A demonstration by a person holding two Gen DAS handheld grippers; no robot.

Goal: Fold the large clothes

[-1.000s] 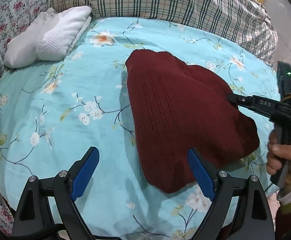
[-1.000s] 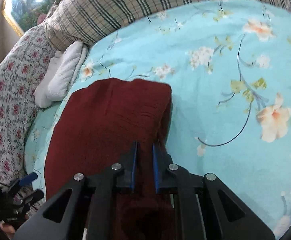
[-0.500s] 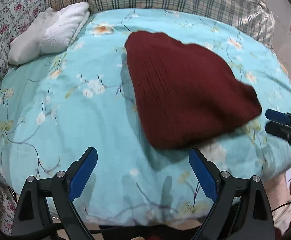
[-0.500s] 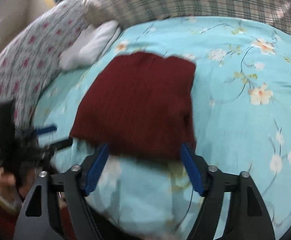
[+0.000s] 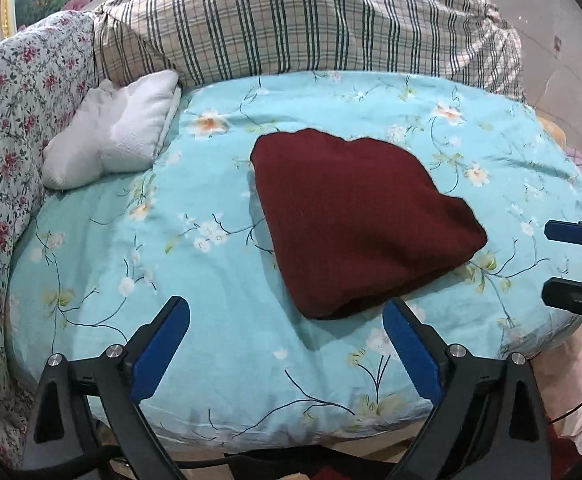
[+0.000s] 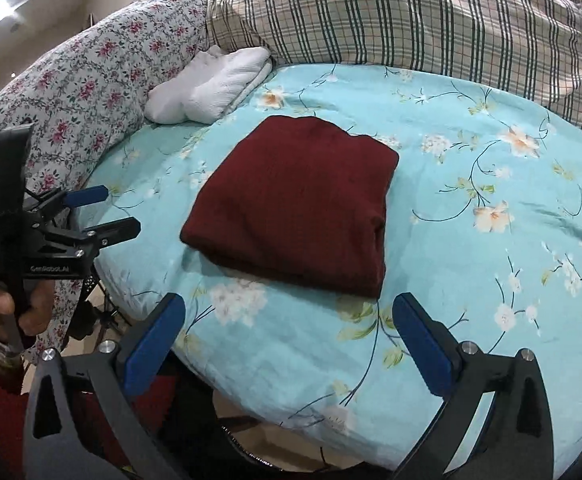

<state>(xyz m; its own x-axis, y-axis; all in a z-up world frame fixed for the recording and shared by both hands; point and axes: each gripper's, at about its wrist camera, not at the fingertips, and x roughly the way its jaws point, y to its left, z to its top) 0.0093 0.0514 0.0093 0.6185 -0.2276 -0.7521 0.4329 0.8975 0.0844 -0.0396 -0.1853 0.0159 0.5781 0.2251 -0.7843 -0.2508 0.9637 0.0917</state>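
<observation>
A dark red knit sweater lies folded in a flat bundle on the turquoise flowered bedsheet. My left gripper hovers over the bed's near edge, just short of the sweater's near corner. Its jaws are opening and nothing is between them. My right gripper is held back from the sweater's near edge, jaws also opening wide and empty. Each gripper shows in the other's view, the right gripper at the right edge and the left gripper at the left, gripped by a hand.
A folded white cloth lies at the back left of the bed. A plaid quilt is bunched along the back, and a floral pillow runs along the left. The mattress edge drops off just below both grippers.
The right gripper, shut on the sweater's edge a second ago, has let go, opened wide and pulled back. The left gripper has also drawn back and up. The sweater lies still.
</observation>
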